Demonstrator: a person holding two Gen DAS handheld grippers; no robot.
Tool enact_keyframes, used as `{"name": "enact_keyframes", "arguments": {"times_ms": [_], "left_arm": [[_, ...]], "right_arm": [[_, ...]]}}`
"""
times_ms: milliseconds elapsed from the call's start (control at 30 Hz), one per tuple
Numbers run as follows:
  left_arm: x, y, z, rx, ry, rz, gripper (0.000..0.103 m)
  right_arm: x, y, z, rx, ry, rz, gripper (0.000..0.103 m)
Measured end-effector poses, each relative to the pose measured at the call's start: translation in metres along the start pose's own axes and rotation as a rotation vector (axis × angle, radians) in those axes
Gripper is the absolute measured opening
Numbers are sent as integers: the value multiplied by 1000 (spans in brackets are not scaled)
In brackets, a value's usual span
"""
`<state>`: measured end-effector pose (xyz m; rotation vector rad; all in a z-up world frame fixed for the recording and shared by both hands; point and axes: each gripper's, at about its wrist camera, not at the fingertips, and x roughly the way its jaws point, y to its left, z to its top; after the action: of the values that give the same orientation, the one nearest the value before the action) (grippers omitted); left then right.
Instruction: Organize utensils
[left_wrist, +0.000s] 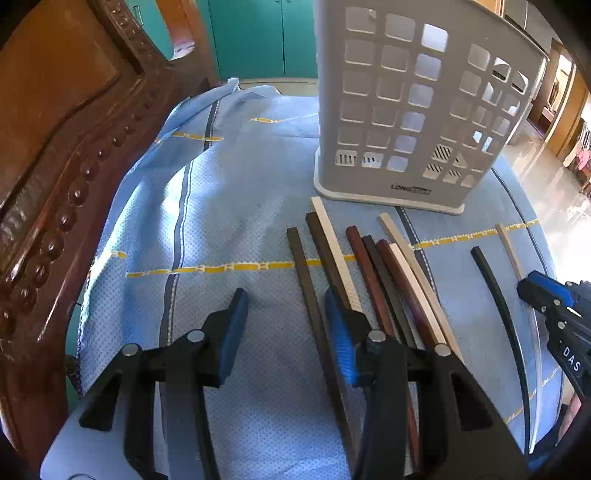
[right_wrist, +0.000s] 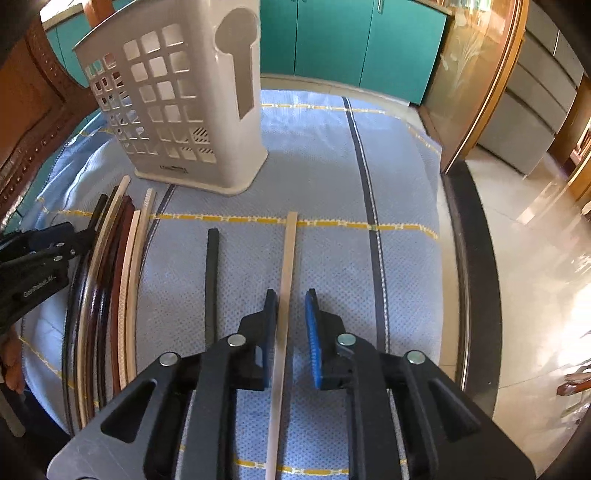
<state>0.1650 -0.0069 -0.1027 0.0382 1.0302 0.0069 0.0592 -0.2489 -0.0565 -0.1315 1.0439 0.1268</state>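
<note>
Several chopsticks, dark, reddish and pale, lie side by side on the blue cloth in front of a white perforated utensil holder. My left gripper is open and empty, with a dark brown chopstick between its fingers. Apart to the right lie a black chopstick and a pale chopstick. My right gripper is open around the pale chopstick, its left pad close to it. The holder stands upright at the back left in the right wrist view.
A carved wooden chair back rises at the cloth's left edge. The table's right edge drops to a shiny tiled floor. Teal cabinets stand behind. The group of chopsticks lies left of my right gripper.
</note>
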Motion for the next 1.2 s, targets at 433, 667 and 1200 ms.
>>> {"name": "enact_keyframes", "arguments": {"times_ms": [433, 667, 1200], "left_arm": [[-12, -4, -12, -27, 5, -86, 7], [-76, 3, -8, -22, -203, -98, 7], [-266, 44, 52, -167, -721, -280, 7]], "right_arm": [[-2, 6, 3, 8, -9, 124, 6], [-68, -6, 10, -14, -229, 191, 6], [-235, -59, 87, 174, -677, 404, 7]]}}
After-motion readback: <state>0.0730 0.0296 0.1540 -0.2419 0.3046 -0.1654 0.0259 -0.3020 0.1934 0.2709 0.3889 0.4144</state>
